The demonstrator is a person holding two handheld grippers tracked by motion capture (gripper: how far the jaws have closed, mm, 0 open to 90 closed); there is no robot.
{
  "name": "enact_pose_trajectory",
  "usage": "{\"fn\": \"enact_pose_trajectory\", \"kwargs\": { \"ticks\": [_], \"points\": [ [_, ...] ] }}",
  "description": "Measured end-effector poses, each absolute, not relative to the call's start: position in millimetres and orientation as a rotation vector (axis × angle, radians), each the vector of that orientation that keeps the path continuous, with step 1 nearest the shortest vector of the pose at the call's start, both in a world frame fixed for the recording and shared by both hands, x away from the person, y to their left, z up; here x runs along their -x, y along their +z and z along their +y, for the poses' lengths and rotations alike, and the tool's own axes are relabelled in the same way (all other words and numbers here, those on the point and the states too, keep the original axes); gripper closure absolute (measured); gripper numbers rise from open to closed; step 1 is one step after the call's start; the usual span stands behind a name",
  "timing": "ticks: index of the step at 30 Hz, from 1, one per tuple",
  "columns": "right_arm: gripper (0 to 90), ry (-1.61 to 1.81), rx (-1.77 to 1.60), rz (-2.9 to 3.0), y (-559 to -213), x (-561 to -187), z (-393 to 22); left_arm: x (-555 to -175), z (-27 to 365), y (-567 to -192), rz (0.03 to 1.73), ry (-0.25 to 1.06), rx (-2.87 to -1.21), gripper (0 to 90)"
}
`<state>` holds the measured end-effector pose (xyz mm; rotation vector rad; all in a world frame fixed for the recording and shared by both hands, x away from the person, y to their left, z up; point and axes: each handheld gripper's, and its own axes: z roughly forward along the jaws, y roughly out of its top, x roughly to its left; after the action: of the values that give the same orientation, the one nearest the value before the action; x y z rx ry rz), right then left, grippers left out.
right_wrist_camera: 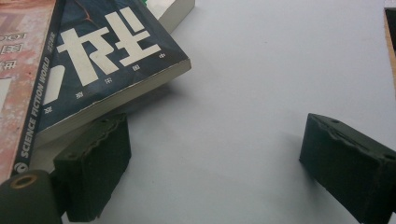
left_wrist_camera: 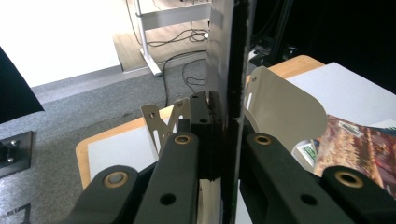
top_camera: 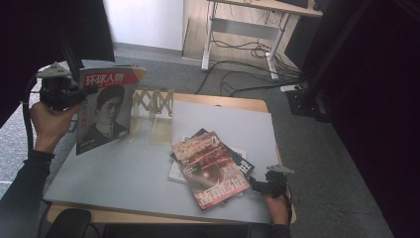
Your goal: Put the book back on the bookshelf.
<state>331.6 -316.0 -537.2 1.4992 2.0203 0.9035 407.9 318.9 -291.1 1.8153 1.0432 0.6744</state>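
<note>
Daylight falls from the far side of the room, washing out the pale floor beyond the desk (top_camera: 148, 183) in the high view and left gripper view. The sides lie in deep black shadow. The close magazine edge (left_wrist_camera: 231, 70) looks dark and soft; the fingers (right_wrist_camera: 93, 163) cast faint shadows.

Table mat (top_camera: 148, 168): pale grey sheet over a wooden tabletop.
Rack (top_camera: 153, 106): expanding lattice stand at the mat's far edge — upright, with pale dividers.
Desk (top_camera: 247, 29): white-legged, beyond the table — cables (top_camera: 237, 69) trail across grey carpet.
</note>
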Motion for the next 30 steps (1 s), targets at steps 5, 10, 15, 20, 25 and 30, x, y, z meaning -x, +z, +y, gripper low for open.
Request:
{"fn": "enact_pose_trajectory", "kwargs": {
  "ticks": [5,10,15,20,25,30],
  "points": [
    [8.0,0.903,-1.497,2.02,-537.2,-331.6,-316.1,-416.5,317.0,-291.6,1.048,0.68,-1.804,86.8],
    [8.0,0.904,-1.497,2.018,-537.3,-331.7,-316.0,-429.2,310.4,-296.7,1.05,0.687,-1.796,86.8],
    [8.0,0.904,-1.497,2.018,-537.3,-331.6,-316.1,-435.5,306.7,-304.6,1.052,0.704,-1.782,86.8],
    [8.0,0.905,-1.496,2.018,-537.3,-331.7,-316.1,-436.0,308.7,-312.5,1.062,0.699,-1.785,86.7],
    [8.0,0.904,-1.496,2.019,-537.3,-331.7,-316.1,-430.1,317.7,-316.6,1.064,0.674,-1.793,86.3],
    [7.9,0.904,-1.496,2.019,-537.3,-331.6,-316.1,-425.4,319.9,-320.0,1.069,0.664,-1.852,85.6]
  ]
}}
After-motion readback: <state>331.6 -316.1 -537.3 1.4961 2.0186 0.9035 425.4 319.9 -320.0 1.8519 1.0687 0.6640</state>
